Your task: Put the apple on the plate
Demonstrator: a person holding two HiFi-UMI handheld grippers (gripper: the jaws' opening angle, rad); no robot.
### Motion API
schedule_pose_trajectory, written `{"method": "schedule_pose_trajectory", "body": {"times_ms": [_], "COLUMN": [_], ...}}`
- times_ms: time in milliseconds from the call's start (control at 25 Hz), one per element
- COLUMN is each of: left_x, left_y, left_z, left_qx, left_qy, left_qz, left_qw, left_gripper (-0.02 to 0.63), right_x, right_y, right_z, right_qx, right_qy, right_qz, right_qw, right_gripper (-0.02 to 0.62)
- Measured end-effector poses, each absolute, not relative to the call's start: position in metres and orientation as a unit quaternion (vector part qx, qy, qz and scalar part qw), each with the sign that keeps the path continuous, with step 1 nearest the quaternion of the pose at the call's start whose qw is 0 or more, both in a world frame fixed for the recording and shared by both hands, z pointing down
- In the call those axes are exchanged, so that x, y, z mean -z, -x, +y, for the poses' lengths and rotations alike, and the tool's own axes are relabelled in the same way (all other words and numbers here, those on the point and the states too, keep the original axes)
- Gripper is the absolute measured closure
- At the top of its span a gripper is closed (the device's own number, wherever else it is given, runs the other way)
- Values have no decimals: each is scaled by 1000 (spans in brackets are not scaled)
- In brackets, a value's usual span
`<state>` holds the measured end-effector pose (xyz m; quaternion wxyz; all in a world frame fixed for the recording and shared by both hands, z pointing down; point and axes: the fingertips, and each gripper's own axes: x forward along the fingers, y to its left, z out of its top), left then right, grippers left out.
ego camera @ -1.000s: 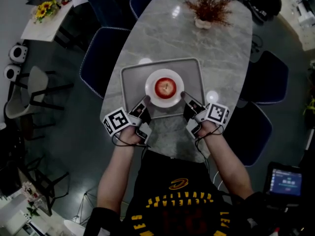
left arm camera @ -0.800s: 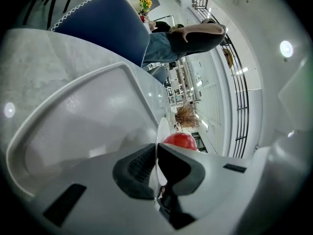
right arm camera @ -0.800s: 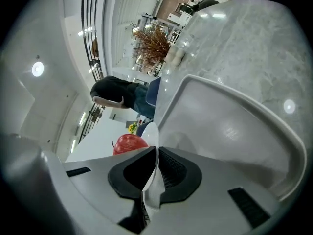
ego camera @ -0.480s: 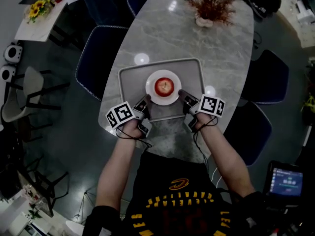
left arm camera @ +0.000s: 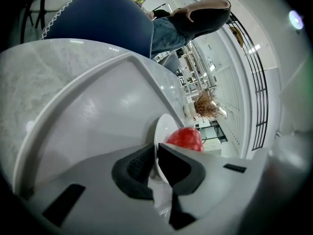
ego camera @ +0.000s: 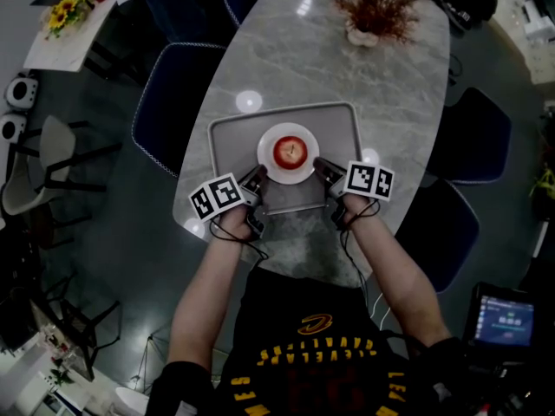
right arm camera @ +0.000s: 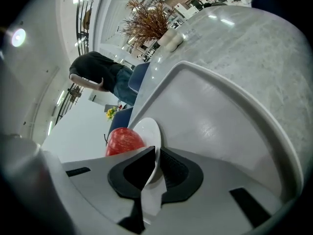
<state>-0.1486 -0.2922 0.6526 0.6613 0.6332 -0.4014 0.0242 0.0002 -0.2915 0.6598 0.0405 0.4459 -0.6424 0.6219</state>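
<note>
My left gripper (ego camera: 257,178) is clamped on the left rim of the white plate (ego camera: 289,177), and my right gripper (ego camera: 323,170) is clamped on its right rim. In each gripper view the thin rim sits pinched between the dark pads. The red apple (ego camera: 291,151) lies in the middle of the plate, just above centre frame in the head view, inside the grey tray (ego camera: 232,137) on the marble table (ego camera: 347,76); I cannot tell whether the plate rests on the tray floor.
</note>
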Motion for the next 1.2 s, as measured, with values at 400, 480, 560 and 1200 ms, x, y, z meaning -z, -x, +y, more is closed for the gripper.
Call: {"method": "schedule_pose_trajectory", "body": {"times_ms": [400, 480, 560, 1200], "left_x": [-660, -662, -663, -609], "left_y": [149, 149, 148, 163], "left_z": [-290, -291, -290, -288], "left_qx": [-75, -80, -92, -206], "left_qy": [-642, -644, -650, -766], "left_qz": [-417, -418, -421, -450], "left_qw": [640, 636, 626, 410], "left_gripper": [586, 586, 584, 577], "right_x": [-662, -663, -664, -615], "right_y": [2, 3, 2, -19], "right_z": [-294, -296, -296, -282], "right_qx": [-583, -571, -559, -372], "right_qy": [-451, -450, -450, -491], "right_qz": [-668, -676, -683, -755], "right_qw": [101, 119, 140, 227], "right_gripper": [568, 568, 567, 561]}}
